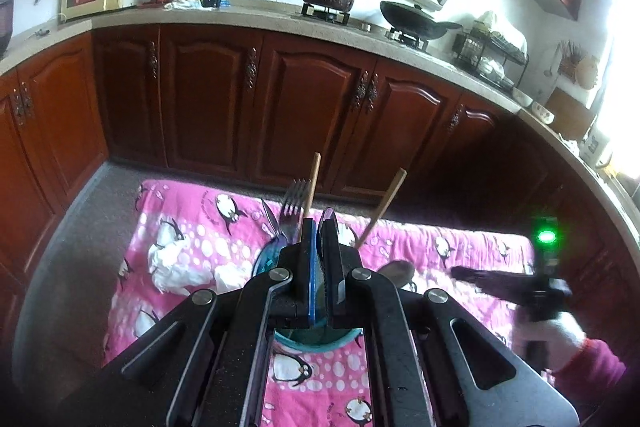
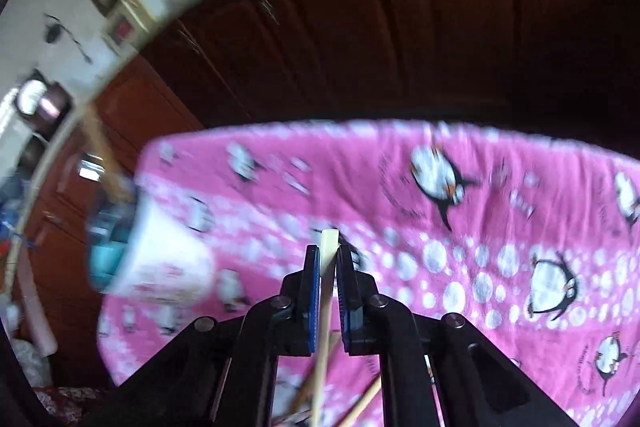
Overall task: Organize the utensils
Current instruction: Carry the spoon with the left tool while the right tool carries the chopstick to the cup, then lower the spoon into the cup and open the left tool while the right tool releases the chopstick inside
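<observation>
**Chopstick in the right, cup in the left — and it could get messy**

The left gripper (image 1: 320,251) is pinched tight on the rim of the teal cup (image 1: 316,345), which sits on the near middle of the pink penguin cloth (image 1: 192,227). A fork (image 1: 294,199) and two wooden chopsticks (image 1: 312,183) stand up out of the cup, and a spoon (image 1: 396,273) lies on the cloth just right of it. On the right, the right gripper (image 2: 329,259) has its fingers drawn narrow around a pale chopstick (image 2: 326,291), the tip poking out just past the pads.

Trouble ahead? The stick is gripped near its end, so it could pivot or slide out on the way to the cup. A rim pinch is thin, too; a knock from the incoming stick might tip the cup and spill everything.

The right view is badly smeared. The white-and-teal shape at far left is probably the cup, but that's not certain. More sticks below the jaws are cut off. In the left view the cup's body hides behind the gripper.
</observation>
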The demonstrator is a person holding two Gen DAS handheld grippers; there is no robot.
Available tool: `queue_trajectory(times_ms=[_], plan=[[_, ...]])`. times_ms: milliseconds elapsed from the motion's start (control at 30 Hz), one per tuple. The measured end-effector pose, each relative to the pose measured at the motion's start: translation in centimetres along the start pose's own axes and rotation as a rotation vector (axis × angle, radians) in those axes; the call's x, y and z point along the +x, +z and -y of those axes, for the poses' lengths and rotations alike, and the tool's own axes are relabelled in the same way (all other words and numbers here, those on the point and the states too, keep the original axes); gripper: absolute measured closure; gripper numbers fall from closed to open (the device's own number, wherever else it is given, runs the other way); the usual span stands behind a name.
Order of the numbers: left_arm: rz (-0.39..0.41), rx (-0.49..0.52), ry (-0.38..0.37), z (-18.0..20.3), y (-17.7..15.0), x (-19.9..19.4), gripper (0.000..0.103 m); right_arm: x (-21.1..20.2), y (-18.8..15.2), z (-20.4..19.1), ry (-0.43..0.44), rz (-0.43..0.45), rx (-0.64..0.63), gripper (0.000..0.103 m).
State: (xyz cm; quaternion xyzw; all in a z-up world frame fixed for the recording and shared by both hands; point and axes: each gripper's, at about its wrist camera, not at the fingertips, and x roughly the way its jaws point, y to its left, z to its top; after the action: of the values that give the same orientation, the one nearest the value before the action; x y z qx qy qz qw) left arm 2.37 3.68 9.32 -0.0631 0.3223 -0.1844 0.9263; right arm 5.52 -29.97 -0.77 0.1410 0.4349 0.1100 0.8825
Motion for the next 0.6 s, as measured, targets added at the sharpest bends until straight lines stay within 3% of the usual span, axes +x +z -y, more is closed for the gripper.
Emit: queue_trajectory(times_ms=[200, 333, 433, 600], plan=[[0.053, 0.028, 0.066, -0.9, 1.6, -0.5, 0.102, -7.1, 2.9, -5.4, 0.146, 0.147, -0.065, 0.096], [0.084, 0.044, 0.144, -2.1, 2.4, 0.1, 0.102, -9.5, 4.5, -9.4, 0.241, 0.228, -0.092, 0.096], [0.117, 0.061, 0.204, -2.7, 2.6, 0.8, 0.102, -9.9, 5.9, -13.1, 0.288, 0.301, -0.112, 0.096], [0.165, 0.080, 0.285, -3.1, 2.0, 2.3, 0.102, -7.1, 6.9, -17.9, 0.262, 0.387, -0.149, 0.096]])
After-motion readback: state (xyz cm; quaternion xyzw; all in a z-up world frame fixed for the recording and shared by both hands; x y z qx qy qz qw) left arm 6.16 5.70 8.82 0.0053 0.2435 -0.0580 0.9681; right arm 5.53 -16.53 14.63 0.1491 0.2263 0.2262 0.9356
